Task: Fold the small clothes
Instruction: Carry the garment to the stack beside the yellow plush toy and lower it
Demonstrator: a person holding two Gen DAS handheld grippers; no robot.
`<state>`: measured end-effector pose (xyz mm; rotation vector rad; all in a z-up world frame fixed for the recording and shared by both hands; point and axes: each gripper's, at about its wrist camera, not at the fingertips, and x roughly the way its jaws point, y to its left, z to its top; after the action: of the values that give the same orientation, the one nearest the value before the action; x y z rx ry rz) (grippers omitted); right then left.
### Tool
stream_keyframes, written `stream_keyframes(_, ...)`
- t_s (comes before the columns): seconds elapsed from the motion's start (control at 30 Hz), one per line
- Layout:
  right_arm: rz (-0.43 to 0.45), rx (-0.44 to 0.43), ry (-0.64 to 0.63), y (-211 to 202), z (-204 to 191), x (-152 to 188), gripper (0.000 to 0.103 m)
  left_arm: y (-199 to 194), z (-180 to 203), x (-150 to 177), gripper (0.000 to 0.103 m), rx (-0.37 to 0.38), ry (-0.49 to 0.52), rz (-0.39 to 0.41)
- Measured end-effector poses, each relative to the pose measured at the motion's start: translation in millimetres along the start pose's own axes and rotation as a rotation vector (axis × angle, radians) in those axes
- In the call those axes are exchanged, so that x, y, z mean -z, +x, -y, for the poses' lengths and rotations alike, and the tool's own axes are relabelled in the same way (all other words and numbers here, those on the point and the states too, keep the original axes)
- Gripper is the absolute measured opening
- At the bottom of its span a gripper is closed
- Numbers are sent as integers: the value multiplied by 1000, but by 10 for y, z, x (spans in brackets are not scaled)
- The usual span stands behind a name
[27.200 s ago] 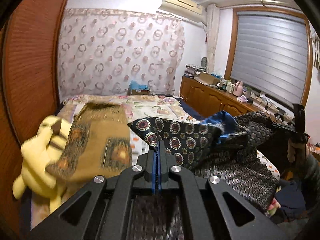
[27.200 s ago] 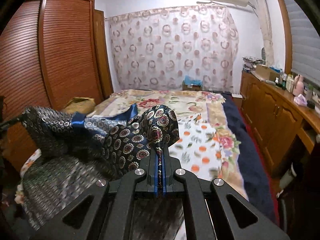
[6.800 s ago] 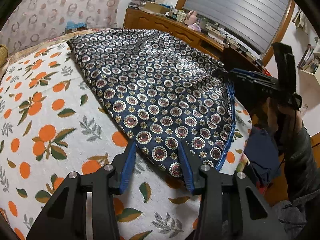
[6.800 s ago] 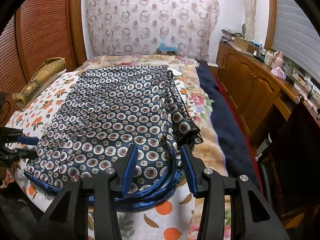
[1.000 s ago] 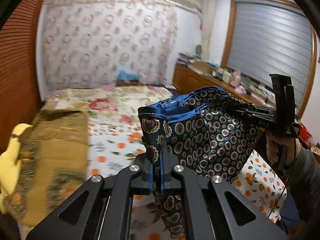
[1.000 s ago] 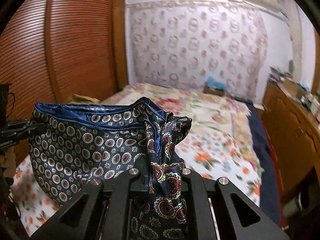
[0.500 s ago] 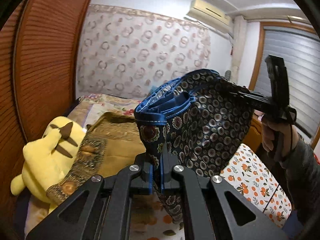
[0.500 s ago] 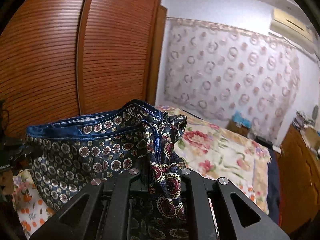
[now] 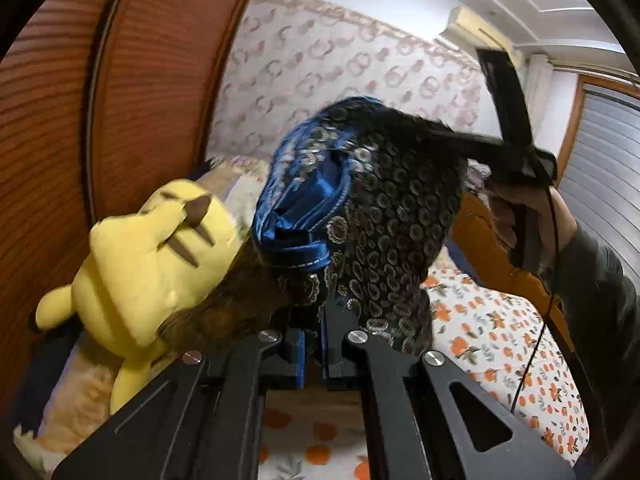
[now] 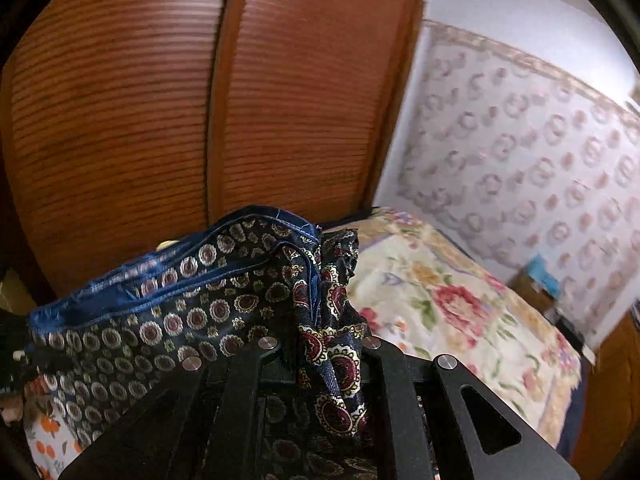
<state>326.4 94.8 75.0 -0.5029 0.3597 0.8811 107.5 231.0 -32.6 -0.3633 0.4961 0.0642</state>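
Navy medallion-print garment [image 9: 392, 216], blue-trimmed, folded, hanging above bed

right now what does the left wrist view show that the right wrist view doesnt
Only the left wrist view shows the yellow plush toy, the person's hand holding the right gripper, and the window blind. Only the right wrist view shows the floral bedspread. Both show the patterned garment, the wooden wardrobe doors and the circle-print curtain.

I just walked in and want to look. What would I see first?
A dark blue patterned cloth hangs in the air, pinched between the left gripper and the right gripper. A yellow plush toy lies beside it, by the brown wardrobe.
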Motion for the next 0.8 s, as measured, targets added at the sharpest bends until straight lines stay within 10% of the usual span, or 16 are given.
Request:
stream_keyframes(0.17,-18,-17,-2,462,29,-53,15,93,-74,102,6,-40,3,-53)
stream_keyframes(0.33,26,37,105,437,282,-59,53,97,-35,115,10,-48,22,-70)
stream_keyframes(0.8,-117,-27,187,461,259,606,55,-20,15,54,81,-75,94,-35)
